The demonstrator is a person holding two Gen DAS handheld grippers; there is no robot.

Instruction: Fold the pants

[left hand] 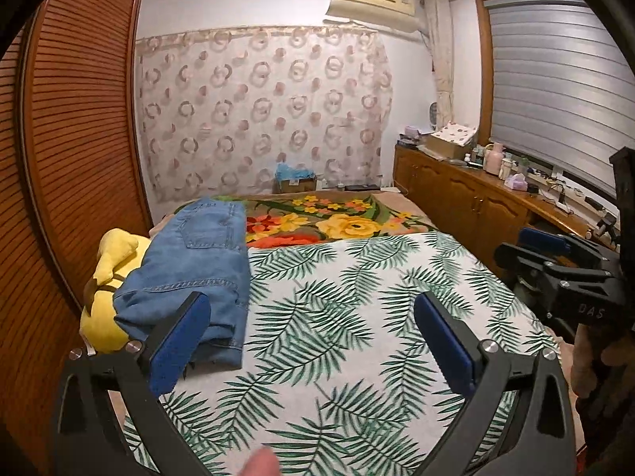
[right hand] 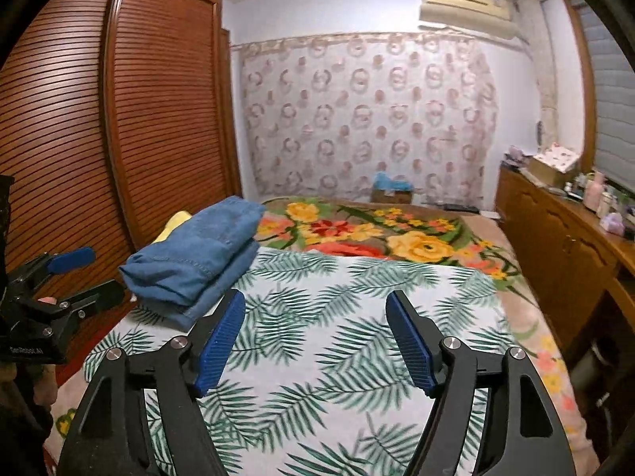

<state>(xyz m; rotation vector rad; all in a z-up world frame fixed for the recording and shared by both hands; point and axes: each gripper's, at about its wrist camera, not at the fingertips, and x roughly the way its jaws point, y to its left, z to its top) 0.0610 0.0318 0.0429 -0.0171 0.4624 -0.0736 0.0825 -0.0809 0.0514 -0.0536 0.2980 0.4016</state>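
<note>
Leaf-print sheet under folded jeans, both hand-held grippers apart and empty.

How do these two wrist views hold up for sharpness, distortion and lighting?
Left wrist view: strong fisheye bowing of the brown louvred wardrobe door, dark corner vignette, folded blue denim pants sharp, a blurred fingertip at the bottom edge. Right wrist view: same bowing, the green leaf-print sheet smeared by motion, pants softer. Both: even warm indoor light, no glare.
</note>
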